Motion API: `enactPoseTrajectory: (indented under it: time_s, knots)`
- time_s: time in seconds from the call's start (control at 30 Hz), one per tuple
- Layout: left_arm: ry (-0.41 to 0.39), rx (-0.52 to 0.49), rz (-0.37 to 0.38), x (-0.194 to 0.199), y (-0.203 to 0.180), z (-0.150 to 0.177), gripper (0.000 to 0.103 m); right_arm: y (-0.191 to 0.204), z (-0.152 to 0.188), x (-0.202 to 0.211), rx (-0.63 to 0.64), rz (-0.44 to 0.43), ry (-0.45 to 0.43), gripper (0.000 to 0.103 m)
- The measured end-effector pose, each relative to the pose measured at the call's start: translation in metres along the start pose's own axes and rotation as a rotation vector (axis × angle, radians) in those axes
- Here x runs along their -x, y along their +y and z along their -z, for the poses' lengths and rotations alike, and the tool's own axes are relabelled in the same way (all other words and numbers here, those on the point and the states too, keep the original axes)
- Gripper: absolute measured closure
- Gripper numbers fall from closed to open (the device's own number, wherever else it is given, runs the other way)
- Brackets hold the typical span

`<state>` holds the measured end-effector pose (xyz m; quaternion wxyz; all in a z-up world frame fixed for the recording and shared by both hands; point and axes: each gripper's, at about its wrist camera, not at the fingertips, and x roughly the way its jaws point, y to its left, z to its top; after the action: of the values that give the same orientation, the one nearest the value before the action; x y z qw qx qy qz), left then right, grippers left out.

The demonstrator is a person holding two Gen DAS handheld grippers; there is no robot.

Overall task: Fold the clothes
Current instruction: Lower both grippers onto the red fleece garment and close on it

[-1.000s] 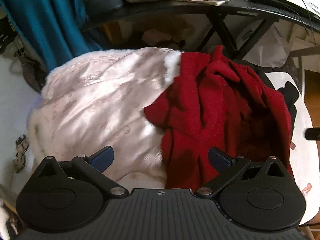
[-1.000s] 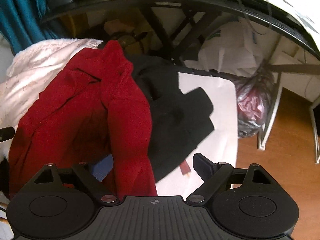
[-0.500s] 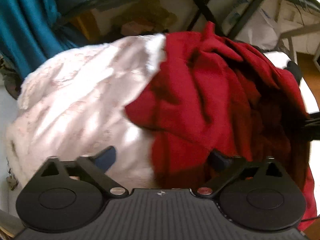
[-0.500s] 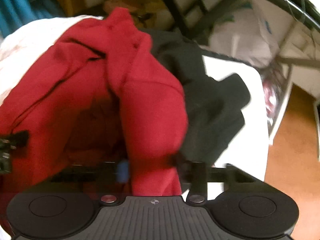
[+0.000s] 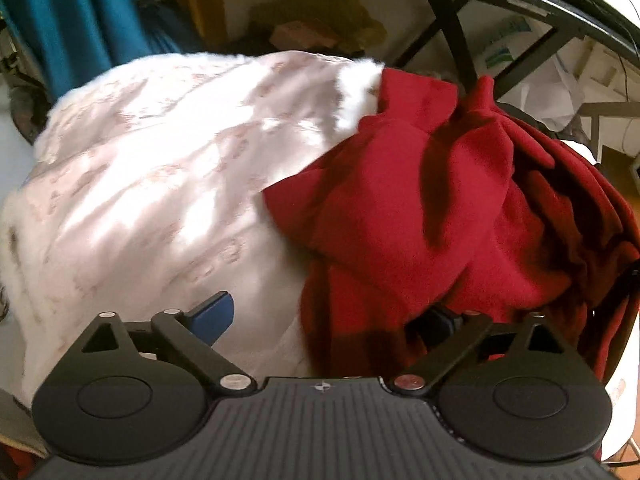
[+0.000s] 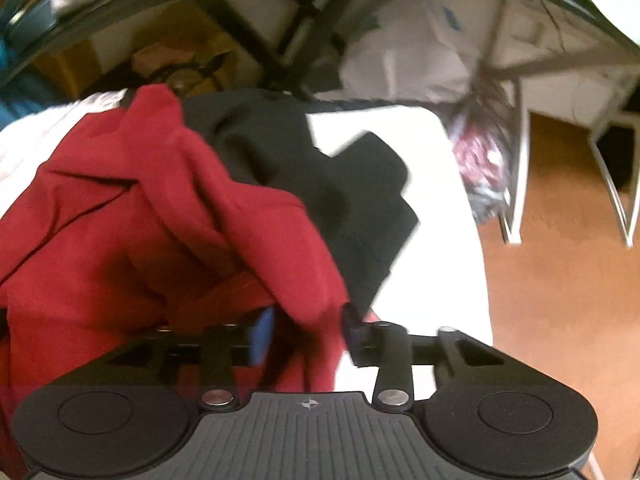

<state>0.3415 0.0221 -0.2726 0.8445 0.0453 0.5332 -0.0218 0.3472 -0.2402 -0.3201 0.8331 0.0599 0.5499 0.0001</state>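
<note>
At 6 o'clock, right claw (image 6: 306,338), just reopening, is closed loosely around red garment (image 6: 160,216): soft, limp fleece; hem edge is preferred. Left claw (image 5: 324,320) is spread wide.

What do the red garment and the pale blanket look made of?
Red garment: looks like fleece or brushed knit, matte and fuzzy, falling in thick soft folds. Pale blanket: seemingly satiny patterned cloth with a sheen, fluffy white pile at its edge.
</note>
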Motion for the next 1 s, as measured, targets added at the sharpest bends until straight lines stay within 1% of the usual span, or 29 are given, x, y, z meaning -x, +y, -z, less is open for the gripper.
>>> enactPoseTrajectory:
  time_s: [0.03, 0.1, 0.13, 0.17, 0.2, 0.23, 0.27, 0.3, 0.33, 0.37, 0.43, 0.47, 0.5, 0.57, 0.67, 0.73, 0.8, 0.83, 0.87, 0.9, 0.93, 0.97, 1.0]
  knots:
    - [0.009, -0.009, 0.004, -0.003, -0.002, -0.003, 0.003, 0.006, -0.003, -0.004, 0.024, 0.006, -0.006, 0.047]
    - [0.015, -0.030, 0.008, -0.006, -0.004, -0.005, 0.003, 0.017, -0.009, -0.011, 0.059, 0.020, -0.015, 0.045]
    - [0.006, -0.038, 0.013, -0.004, -0.004, -0.004, 0.006, 0.022, -0.012, -0.014, 0.075, 0.023, -0.017, 0.045]
    - [-0.001, -0.035, 0.023, 0.000, -0.002, -0.003, 0.023, 0.026, -0.015, -0.017, 0.090, 0.027, -0.013, 0.050]
    - [-0.004, -0.015, 0.041, 0.007, 0.002, -0.001, 0.050, 0.029, -0.018, -0.018, 0.100, 0.028, -0.005, 0.057]
    - [-0.007, 0.005, 0.058, 0.014, 0.005, 0.001, 0.056, 0.030, -0.020, -0.018, 0.100, 0.020, 0.005, 0.083]
    - [-0.010, 0.025, 0.075, 0.021, 0.009, 0.003, 0.060, 0.031, -0.022, -0.016, 0.090, 0.009, 0.015, 0.094]
    - [-0.013, 0.045, 0.092, 0.028, 0.013, 0.005, 0.063, 0.029, -0.023, -0.011, 0.080, -0.005, 0.023, 0.094]
    - [-0.018, 0.067, 0.098, 0.034, 0.017, 0.007, 0.063, 0.029, -0.022, -0.004, 0.080, -0.027, 0.030, 0.094]
    - [-0.023, 0.094, 0.089, 0.040, 0.023, 0.010, 0.062, 0.030, -0.020, 0.001, 0.095, -0.051, 0.042, 0.094]
    - [-0.018, 0.141, 0.078, 0.044, 0.031, 0.014, 0.050, 0.032, -0.018, 0.007, 0.134, -0.083, 0.067, 0.094]
    - [-0.017, 0.135, 0.061, 0.041, 0.030, 0.014, 0.037, 0.033, -0.016, 0.010, 0.149, -0.086, 0.066, 0.091]
    - [-0.016, 0.129, 0.044, 0.038, 0.030, 0.015, 0.025, 0.034, -0.015, 0.013, 0.167, -0.078, 0.057, 0.089]
    - [-0.007, 0.105, 0.016, 0.030, 0.024, 0.012, 0.017, 0.038, -0.013, 0.012, 0.205, -0.050, 0.029, 0.063]
    - [0.033, 0.093, 0.021, 0.011, 0.015, 0.007, 0.015, 0.041, -0.016, -0.002, 0.235, -0.028, 0.001, 0.051]
    - [0.054, 0.099, 0.034, 0.004, 0.011, 0.003, 0.015, 0.047, -0.018, -0.015, 0.263, -0.005, 0.000, 0.047]
    - [0.066, 0.073, 0.051, 0.004, 0.005, 0.003, 0.016, 0.054, -0.020, -0.025, 0.284, 0.001, 0.016, 0.051]
    - [0.055, 0.047, 0.062, 0.009, 0.003, 0.005, 0.024, 0.055, -0.021, -0.027, 0.287, -0.009, 0.028, 0.065]
    - [0.039, 0.038, 0.072, 0.015, 0.003, 0.007, 0.055, 0.057, -0.022, -0.026, 0.288, -0.019, 0.037, 0.082]
    - [0.030, 0.052, 0.079, 0.023, 0.006, 0.008, 0.066, 0.058, -0.022, -0.023, 0.287, -0.027, 0.045, 0.087]
    - [0.020, 0.066, 0.087, 0.030, 0.008, 0.009, 0.072, 0.059, -0.022, -0.019, 0.290, -0.031, 0.045, 0.094]
    - [0.011, 0.080, 0.094, 0.038, 0.010, 0.010, 0.079, 0.058, -0.020, -0.011, 0.286, -0.045, 0.038, 0.096]
    - [0.000, 0.098, 0.103, 0.046, 0.013, 0.012, 0.084, 0.055, -0.019, -0.002, 0.276, -0.068, 0.030, 0.096]
